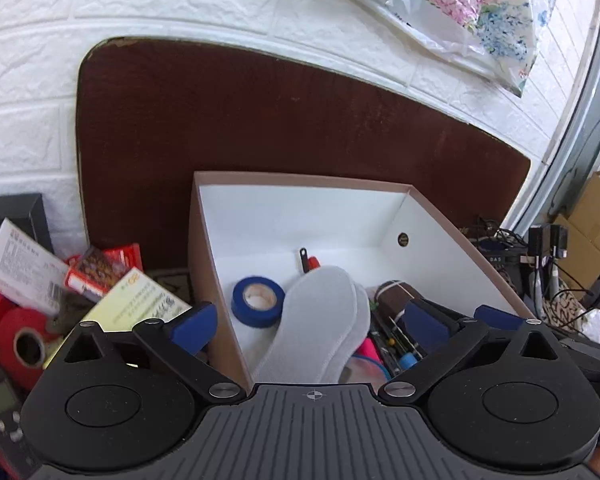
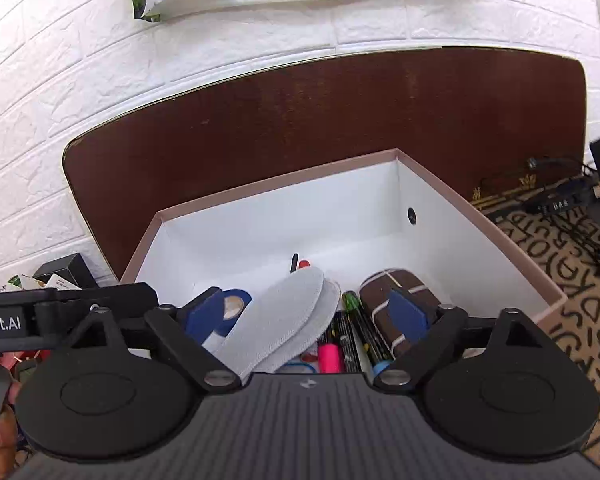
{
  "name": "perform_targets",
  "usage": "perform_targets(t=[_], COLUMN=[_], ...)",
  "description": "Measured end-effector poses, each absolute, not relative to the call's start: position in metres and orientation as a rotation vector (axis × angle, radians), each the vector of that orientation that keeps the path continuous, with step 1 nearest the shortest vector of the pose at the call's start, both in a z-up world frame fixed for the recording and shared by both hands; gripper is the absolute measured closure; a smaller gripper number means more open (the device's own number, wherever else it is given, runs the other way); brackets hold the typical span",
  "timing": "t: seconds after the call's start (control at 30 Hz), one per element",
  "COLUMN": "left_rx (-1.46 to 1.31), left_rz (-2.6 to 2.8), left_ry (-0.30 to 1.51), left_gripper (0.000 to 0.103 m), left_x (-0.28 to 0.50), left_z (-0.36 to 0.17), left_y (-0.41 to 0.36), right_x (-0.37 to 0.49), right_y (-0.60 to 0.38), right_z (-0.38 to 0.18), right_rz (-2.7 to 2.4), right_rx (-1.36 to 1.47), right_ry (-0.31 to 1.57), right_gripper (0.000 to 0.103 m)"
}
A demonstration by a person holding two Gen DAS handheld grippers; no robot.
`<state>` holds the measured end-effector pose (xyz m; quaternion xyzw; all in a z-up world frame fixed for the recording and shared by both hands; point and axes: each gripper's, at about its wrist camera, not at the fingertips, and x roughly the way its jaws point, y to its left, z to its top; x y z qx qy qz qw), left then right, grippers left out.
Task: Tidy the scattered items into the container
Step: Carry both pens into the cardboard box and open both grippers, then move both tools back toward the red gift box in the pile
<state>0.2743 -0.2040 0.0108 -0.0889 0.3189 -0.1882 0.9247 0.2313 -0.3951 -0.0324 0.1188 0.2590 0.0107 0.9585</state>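
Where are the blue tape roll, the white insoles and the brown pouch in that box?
blue tape roll (image 1: 256, 302), left wrist view, on its blue outer band.
white insoles (image 2: 278, 320), right wrist view, middle of the top insole.
brown pouch (image 2: 384, 286), right wrist view, on its rounded far end.

Under me the worktop (image 2: 572, 320) wears a cloth printed with black letters, bare on the right. The open white box (image 1: 300, 220) sits directly on it in the middle, its far side near the dark brown board (image 1: 260, 120) against the wall. Left of the box lie a red tape roll (image 1: 24, 340), cartons (image 1: 20, 264) and a yellow leaflet (image 1: 140, 300). Black cables (image 2: 560, 200) lie far right.
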Motion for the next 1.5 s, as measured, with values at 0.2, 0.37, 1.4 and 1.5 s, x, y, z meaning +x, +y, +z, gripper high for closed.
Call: perform_targets(t=[0.2,0.37,1.4,1.5], left_rx=[-0.16,-0.189,-0.332,-0.35], left_rz=[-0.368,-0.371,-0.028,-0.072], left_ry=[0.641,0.589,0.741,0.755], left_gripper=[0.0,0.0,0.0,0.002], left_x=[0.242,0.196,0.008,0.017], left_z=[0.019,0.036,-0.084,-0.091], left_y=[-0.196,-0.17,0.086,0.096], right_x=[0.207,0.166,0.022,0.029], right_y=[-0.39,-0.375,-0.117,-0.099], right_z=[-0.023,-0.006,-0.122,-0.123], right_rz=[0.021,0.033,0.464,0.508], right_rx=[0.251,0.272,-0.089,-0.178], right_ry=[0.519,0.483,0.732,0.699], right_gripper=[0.006,0.006,0.002,0.008])
